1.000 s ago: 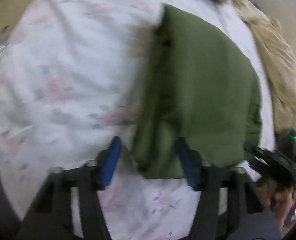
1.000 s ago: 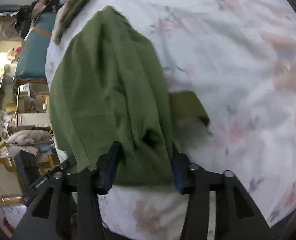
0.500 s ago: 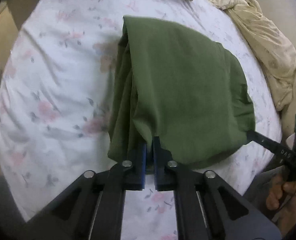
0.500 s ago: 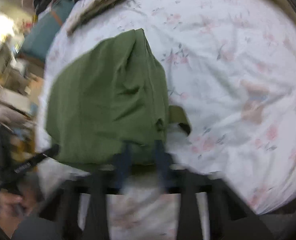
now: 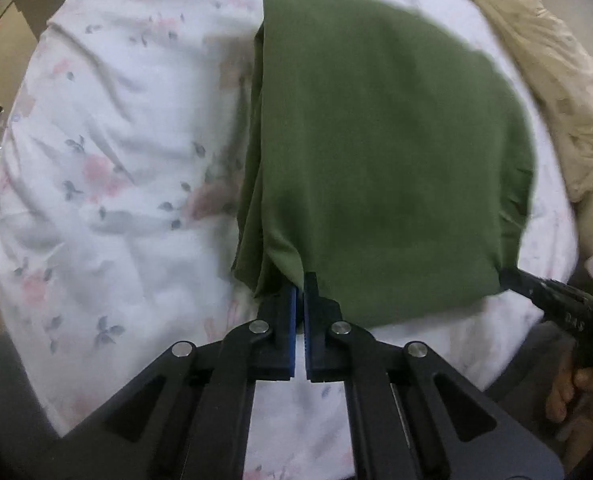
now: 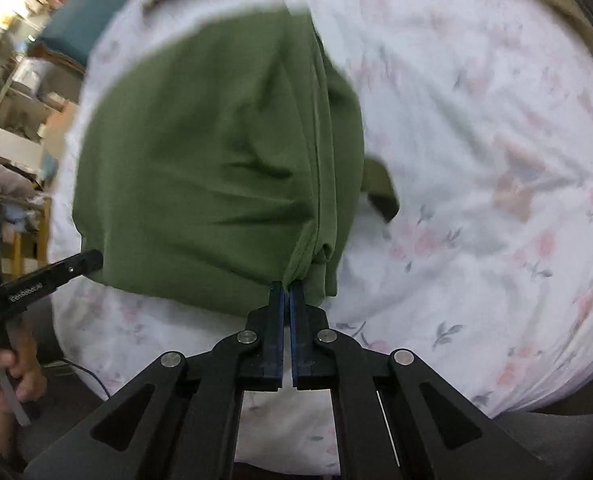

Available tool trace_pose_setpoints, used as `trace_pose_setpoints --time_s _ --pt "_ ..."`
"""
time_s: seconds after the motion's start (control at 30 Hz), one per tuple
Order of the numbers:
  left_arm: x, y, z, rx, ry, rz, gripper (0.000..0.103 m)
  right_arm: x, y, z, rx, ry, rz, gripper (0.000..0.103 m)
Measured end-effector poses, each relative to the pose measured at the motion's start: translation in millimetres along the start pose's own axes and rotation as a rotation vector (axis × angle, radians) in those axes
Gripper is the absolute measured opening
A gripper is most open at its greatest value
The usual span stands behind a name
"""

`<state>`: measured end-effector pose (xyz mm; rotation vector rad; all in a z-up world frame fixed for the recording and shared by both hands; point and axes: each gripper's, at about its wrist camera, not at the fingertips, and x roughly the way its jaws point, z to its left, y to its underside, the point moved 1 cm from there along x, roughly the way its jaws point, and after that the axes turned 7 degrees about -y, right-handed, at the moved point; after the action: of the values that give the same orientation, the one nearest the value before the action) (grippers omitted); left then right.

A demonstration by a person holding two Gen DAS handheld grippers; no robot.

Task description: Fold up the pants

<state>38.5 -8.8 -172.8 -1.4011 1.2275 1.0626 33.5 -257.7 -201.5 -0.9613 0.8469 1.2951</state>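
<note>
The green pants (image 5: 384, 152) lie folded on the white floral bed sheet (image 5: 108, 168). My left gripper (image 5: 301, 284) is shut on the near left corner of the pants. In the right wrist view my right gripper (image 6: 286, 292) is shut on the near right corner of the pants (image 6: 216, 160). The near edge is stretched between the two grippers and looks a little raised. The right gripper also shows in the left wrist view (image 5: 508, 278), and the left gripper shows in the right wrist view (image 6: 94, 258). A small green flap (image 6: 380, 188) sticks out on the right side.
A beige crumpled cloth (image 5: 548, 80) lies at the bed's far right. The bed sheet (image 6: 496, 160) stretches to the right of the pants. Shelves and clutter (image 6: 12, 92) stand beyond the bed's left edge. A teal cushion (image 6: 84, 12) is at the far left.
Both grippers, open around the near edge of the pants a second ago, have closed on its corners. The near edge has been pulled taut and toward me.
</note>
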Motion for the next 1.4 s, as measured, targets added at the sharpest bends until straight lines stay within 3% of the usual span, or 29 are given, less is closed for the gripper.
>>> trace_pose_setpoints --time_s 0.1,0.17,0.2,0.23,0.37,0.4,0.47,0.6,0.73,0.8,0.9,0.97,1.0,1.07,1.13,1.17,1.4 --pt "-3.3 0.7 -4.0 0.027 -0.042 -0.014 0.008 -7.0 2.2 -1.8 0.024 -0.026 -0.006 0.007" --pt "-14.1 3.5 -2.0 0.000 -0.056 -0.018 0.026 -21.9 1.2 -7.2 0.060 -0.087 -0.029 0.008" --pt "-21.1 4.2 0.6 -0.010 -0.060 -0.025 0.043 -31.5 -1.7 -10.8 0.071 -0.102 -0.046 0.009" --pt "-29.2 3.9 2.9 -0.015 -0.058 -0.043 0.050 -37.8 -4.2 -13.0 0.073 -0.103 -0.060 0.012" --pt "-61.8 -13.1 11.3 -0.025 -0.059 -0.091 0.054 -78.7 -36.1 -27.3 0.065 -0.145 -0.196 0.029" --pt "-70.8 -23.4 13.6 -0.031 -0.057 -0.107 0.060 -85.9 -46.2 -31.4 0.081 -0.168 -0.222 0.030" --pt "-82.5 -40.9 18.1 -0.045 -0.050 -0.142 0.067 -93.2 -68.0 -36.9 0.101 -0.226 -0.262 0.041" --pt "-85.6 -94.5 24.0 -0.090 -0.028 -0.195 0.068 -84.9 -119.8 -37.4 0.130 -0.315 -0.313 0.046" --pt "-64.1 -150.0 28.2 -0.139 0.038 -0.184 0.068 -64.7 -157.3 -38.9 0.117 -0.311 -0.308 0.046" --pt "-48.2 -161.7 28.9 -0.153 0.023 -0.169 0.066 -47.3 -171.5 -38.0 0.104 -0.285 -0.274 0.044" --pt "-25.3 -174.2 32.3 -0.201 0.037 -0.135 0.066 -33.3 -179.6 -30.7 0.053 -0.252 -0.259 0.037" --pt "-15.5 -176.2 28.8 -0.205 0.059 -0.111 0.066 -29.1 -181.3 -28.2 0.024 -0.247 -0.261 0.026" --pt "-11.6 -177.4 24.8 -0.187 0.061 -0.105 0.066 -20.7 -182.0 -25.8 0.006 -0.203 -0.225 0.024" --pt "-8.6 -178.6 18.8 -0.155 0.056 -0.119 0.049 -13.3 -180.3 -25.3 -0.013 -0.217 -0.202 0.012" --pt "-7.5 -178.9 13.8 -0.140 0.085 -0.116 0.016 -14.3 -178.7 -22.2 -0.040 -0.205 -0.208 0.004" --pt "-8.5 -178.8 11.9 -0.134 0.092 -0.112 0.008 -19.5 -176.3 -18.4 -0.067 -0.193 -0.232 0.002" --pt "-22.4 -174.1 1.1 -0.083 0.022 -0.144 0.001 -35.4 -170.6 -27.0 -0.030 -0.137 -0.308 0.000"
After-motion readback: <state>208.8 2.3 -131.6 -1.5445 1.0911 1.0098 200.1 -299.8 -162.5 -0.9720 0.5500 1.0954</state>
